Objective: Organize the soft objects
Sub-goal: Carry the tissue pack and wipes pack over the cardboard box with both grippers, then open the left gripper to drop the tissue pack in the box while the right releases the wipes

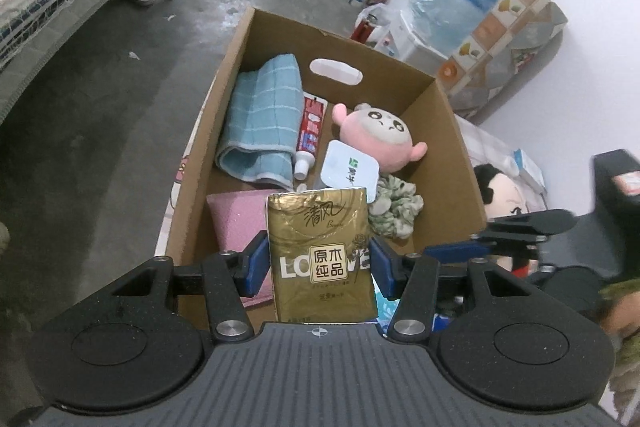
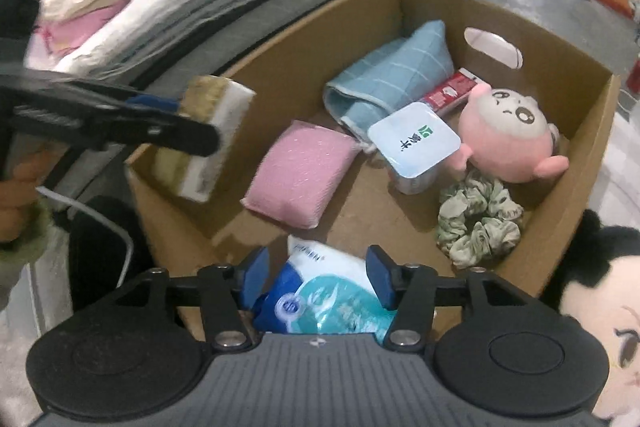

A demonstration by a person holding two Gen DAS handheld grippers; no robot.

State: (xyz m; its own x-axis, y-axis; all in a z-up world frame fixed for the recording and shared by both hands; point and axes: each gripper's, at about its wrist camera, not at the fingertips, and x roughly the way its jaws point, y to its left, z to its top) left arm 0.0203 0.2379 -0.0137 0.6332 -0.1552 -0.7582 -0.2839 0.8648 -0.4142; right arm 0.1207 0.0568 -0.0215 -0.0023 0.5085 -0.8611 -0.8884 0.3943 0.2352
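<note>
Gold foil tissue pack (image 1: 322, 251) clamped between pads of left hand-held gripper (image 1: 318, 261), hanging over near end of cardboard box (image 1: 460, 163). Best: lower close to box floor beside pink sponge (image 2: 302, 173), then release. Right hand-held gripper (image 2: 318, 277): jaws apart, not pressing blue-white plastic wipes pack (image 2: 328, 303) between them, low in box. Crinkly wrappers slippery; towel (image 1: 260, 119), plush toy (image 1: 378, 135), scrunchie (image 2: 478, 221) soft, yielding.

Blue-white wipes pack (image 2: 320, 291) between right gripper (image 2: 318, 273) fingers (image 2: 380, 273), over cardboard box (image 2: 576, 163)
</note>
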